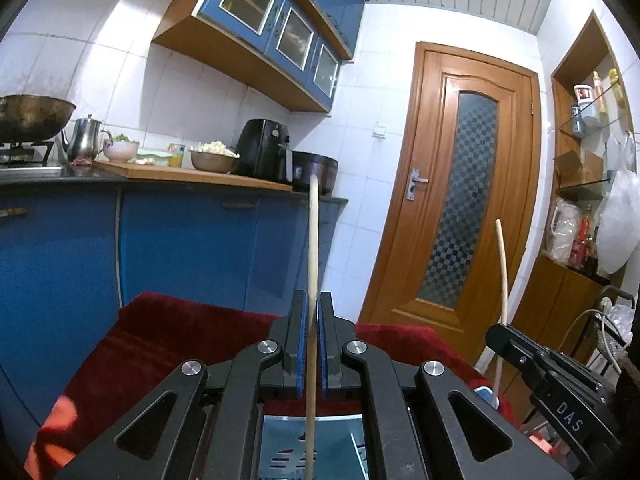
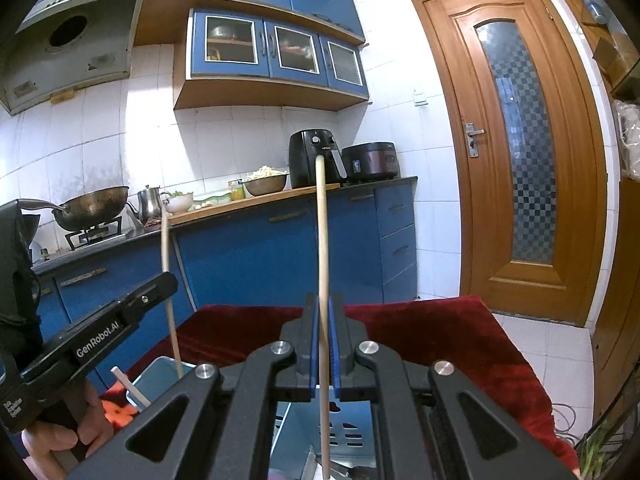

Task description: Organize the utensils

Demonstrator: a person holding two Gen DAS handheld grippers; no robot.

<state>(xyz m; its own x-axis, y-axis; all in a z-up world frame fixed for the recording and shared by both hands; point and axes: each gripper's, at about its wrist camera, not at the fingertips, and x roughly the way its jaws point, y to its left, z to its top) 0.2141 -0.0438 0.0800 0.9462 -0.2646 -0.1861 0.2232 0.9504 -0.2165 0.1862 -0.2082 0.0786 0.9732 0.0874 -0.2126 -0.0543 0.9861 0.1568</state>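
Two chopsticks are held upright, one clamped in the left tool (image 1: 312, 312), one (image 2: 323, 264) in the right tool (image 2: 324, 316), above a blue tray (image 2: 160, 372) on the red-covered bench (image 2: 440, 332). Light, stiff, slippery wood is judged best gripped mid-length.

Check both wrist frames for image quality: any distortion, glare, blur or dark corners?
Left wrist view: strong fisheye bending of the door and counter, black corners, a bright sunlit patch on the wall tiles, and the chopstick sharp between the jaws. Right wrist view: the same barrel bending, dark corners, sunlit tiles, and the nearest gripper body soft at the bottom edge.
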